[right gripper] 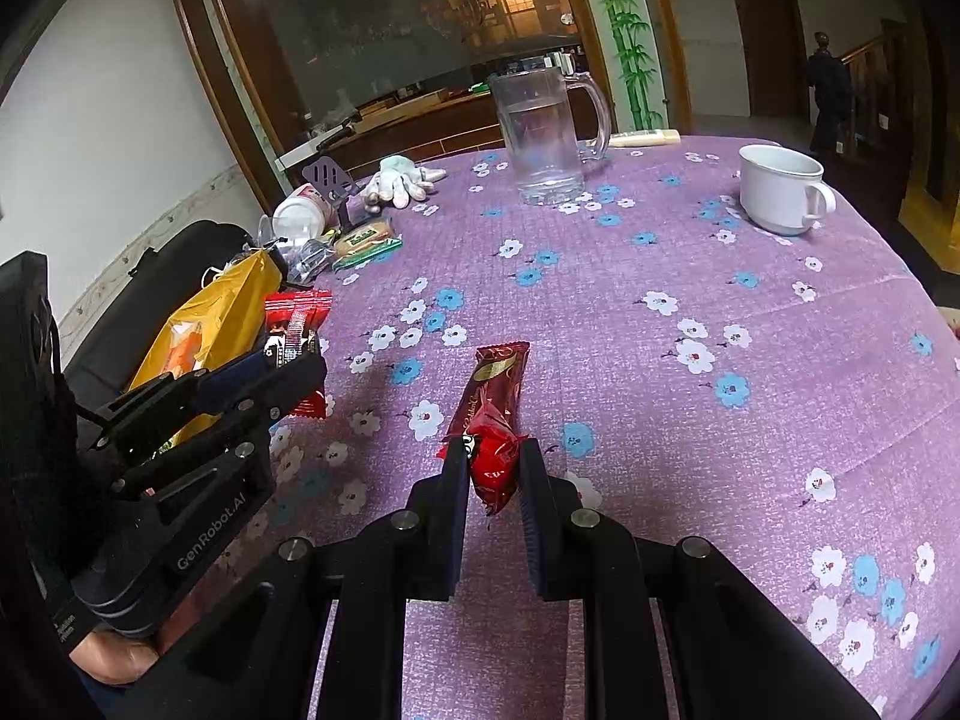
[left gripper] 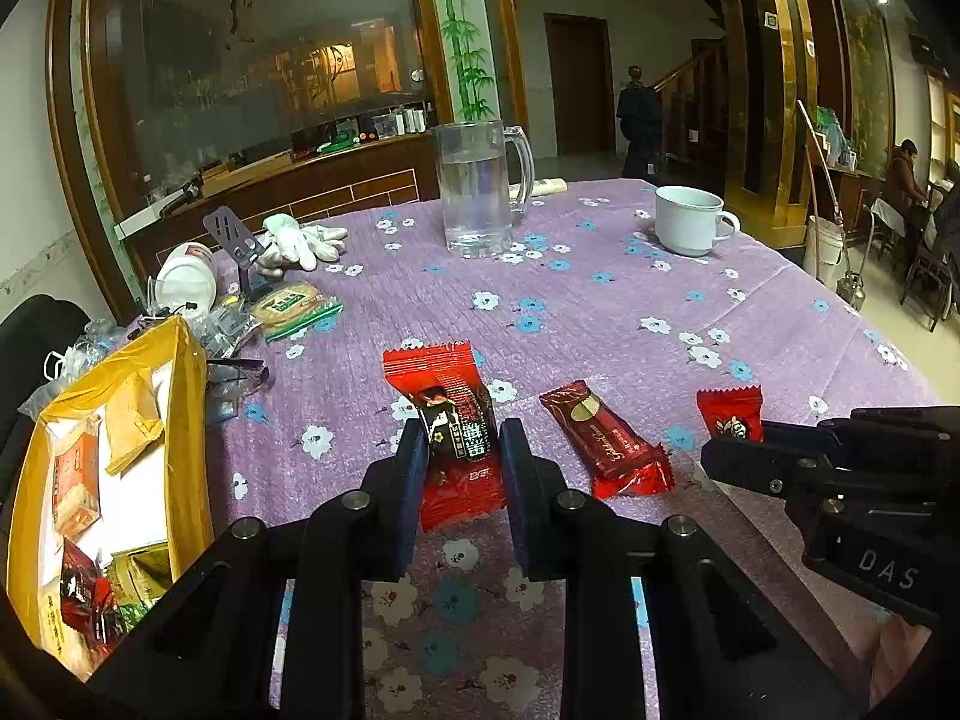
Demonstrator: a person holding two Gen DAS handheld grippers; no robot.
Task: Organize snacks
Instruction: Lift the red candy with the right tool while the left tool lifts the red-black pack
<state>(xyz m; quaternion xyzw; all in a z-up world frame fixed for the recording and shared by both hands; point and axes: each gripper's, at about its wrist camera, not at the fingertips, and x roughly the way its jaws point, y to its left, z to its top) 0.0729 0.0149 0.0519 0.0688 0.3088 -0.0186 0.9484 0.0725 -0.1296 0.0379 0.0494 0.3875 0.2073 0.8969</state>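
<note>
While clamped, red snack packet fills left claw

"DAS" in white letters on the black body of the right gripper at four o'clock, "GenRobot.AI" on the left gripper body at eight o'clock, snack wrapper print too small to read

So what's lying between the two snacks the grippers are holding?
In the left wrist view, the dark red bar lies on the tablecloth between them, untouched.
</note>
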